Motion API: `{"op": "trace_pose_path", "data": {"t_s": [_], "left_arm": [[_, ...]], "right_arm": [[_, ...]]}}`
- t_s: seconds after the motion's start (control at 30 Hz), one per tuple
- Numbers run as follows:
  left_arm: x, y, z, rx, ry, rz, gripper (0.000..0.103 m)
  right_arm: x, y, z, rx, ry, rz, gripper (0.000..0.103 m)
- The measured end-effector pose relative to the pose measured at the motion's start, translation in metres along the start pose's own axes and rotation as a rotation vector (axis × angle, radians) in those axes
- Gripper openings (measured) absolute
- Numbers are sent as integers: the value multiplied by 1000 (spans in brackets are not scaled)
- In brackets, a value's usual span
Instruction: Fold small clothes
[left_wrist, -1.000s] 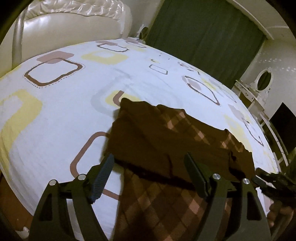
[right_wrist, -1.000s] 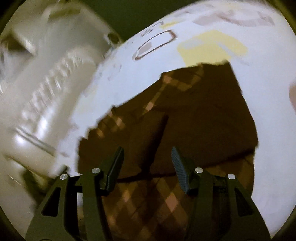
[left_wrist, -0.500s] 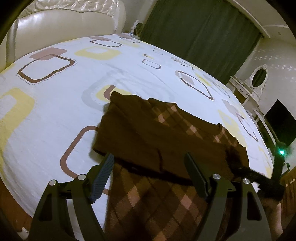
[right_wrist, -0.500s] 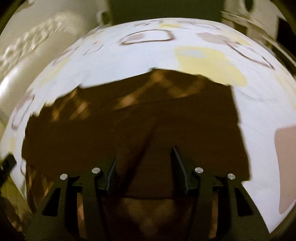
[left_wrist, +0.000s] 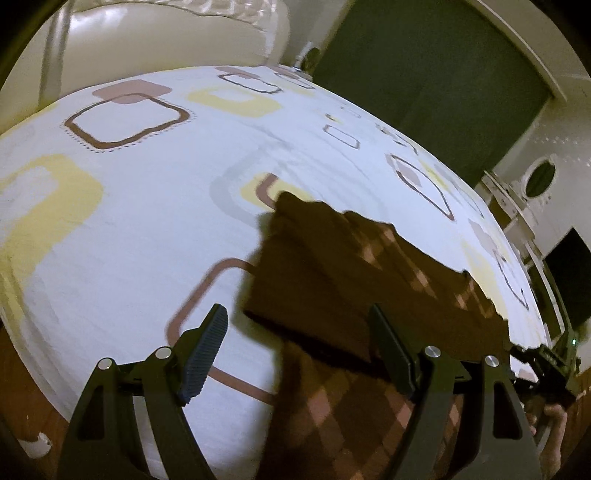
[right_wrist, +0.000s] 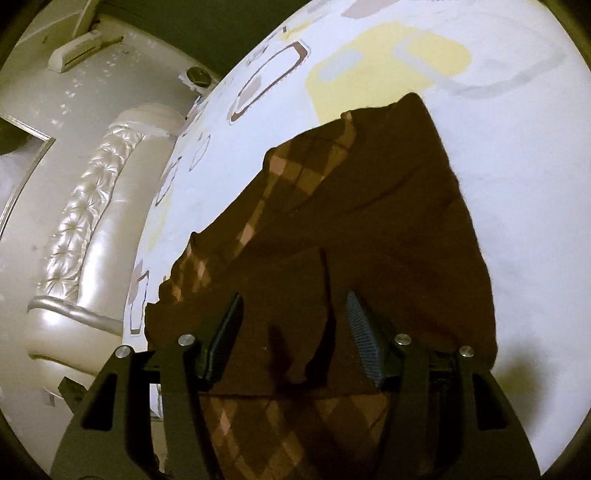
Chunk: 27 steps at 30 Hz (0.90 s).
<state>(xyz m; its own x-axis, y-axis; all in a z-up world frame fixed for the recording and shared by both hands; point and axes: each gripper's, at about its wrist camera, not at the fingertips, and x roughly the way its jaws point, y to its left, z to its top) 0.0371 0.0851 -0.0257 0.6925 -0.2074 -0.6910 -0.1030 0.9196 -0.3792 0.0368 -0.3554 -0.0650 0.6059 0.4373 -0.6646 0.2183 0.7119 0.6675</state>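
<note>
Garment: I see one brown argyle garment (left_wrist: 369, 280) lying on the bed (left_wrist: 140, 221), near the edge closest to me; it looks like a small knit piece, though I cannot tell which kind.
Done so far: a plain brown layer already lies doubled over the checked layer, its folded edge running across just ahead of both grippers, so I judge one fold is in place.
Left gripper: left gripper (left_wrist: 299, 350) hovers over the near left corner of the fold, jaws wide apart, nothing between the pads.
Right gripper: right gripper (right_wrist: 293, 338) sits low over the folded layer; its jaws have just been opening, about half spread. Cloth lies under and between them, but the pads do not press on it, so I read it as let go.
Left to do: the outline is uneven, and a checked flap hangs toward me; I judge another fold and some smoothing remain.
Other clothes: none in view.
</note>
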Motion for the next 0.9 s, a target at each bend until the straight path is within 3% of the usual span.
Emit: {"op": "trace_pose_path", "data": {"t_s": [0.13,0.27,0.43,0.73,0.9], "left_arm": [[-1,16,5,-41,-7,17,78],[1,24,5,-61,1,25,78],[3,22,2,-59,12,29,78],[6,15,-1,-37,25,13,78],[8,12,-2,-37,31,6,78]], "right_arm": [[5,0,1,5,35,31,54],[13,1,1,-3,81,46,31],[21,8,0,-49,102,8,12],[-23,31,16,-141,-53,21,9],[-29,-7,23,-68,-53,-19,9]]}}
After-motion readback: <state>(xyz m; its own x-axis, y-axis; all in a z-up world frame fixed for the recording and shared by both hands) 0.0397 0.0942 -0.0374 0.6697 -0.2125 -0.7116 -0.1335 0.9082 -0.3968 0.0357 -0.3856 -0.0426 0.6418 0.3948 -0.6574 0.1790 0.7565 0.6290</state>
